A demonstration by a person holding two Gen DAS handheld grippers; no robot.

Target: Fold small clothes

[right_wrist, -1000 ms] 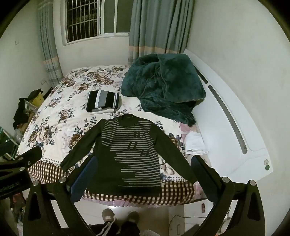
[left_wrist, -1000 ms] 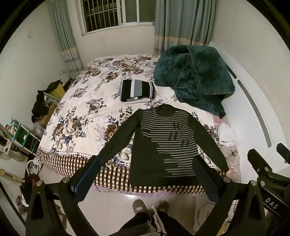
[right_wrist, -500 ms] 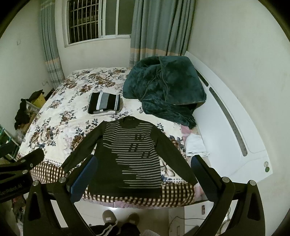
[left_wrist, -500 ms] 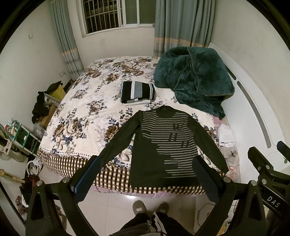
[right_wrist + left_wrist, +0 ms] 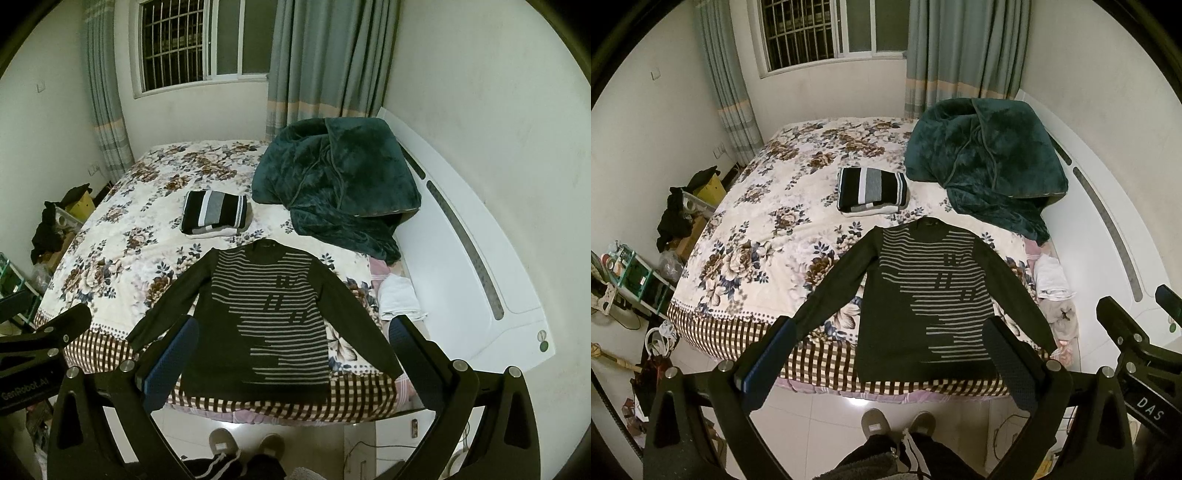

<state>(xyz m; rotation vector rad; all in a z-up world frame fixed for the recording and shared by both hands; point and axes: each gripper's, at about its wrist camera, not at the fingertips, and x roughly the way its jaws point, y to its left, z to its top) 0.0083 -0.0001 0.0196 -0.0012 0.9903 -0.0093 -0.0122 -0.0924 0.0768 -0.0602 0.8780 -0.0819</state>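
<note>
The sweater (image 5: 923, 295) lies flat at the bed's (image 5: 757, 221) near edge, collar pointing away. Both the left gripper (image 5: 890, 354) and the right gripper (image 5: 291, 354) hang above its hem, fingers wide apart, empty.

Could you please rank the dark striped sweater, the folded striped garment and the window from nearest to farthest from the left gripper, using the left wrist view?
1. Dark striped sweater, spread at the bed's near edge.
2. Folded striped garment, mid-bed, beyond the collar.
3. Window, far wall.

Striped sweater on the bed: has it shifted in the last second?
No. The striped sweater stays flat, its hem at the checked bed edge, collar just below the folded stack.
</note>
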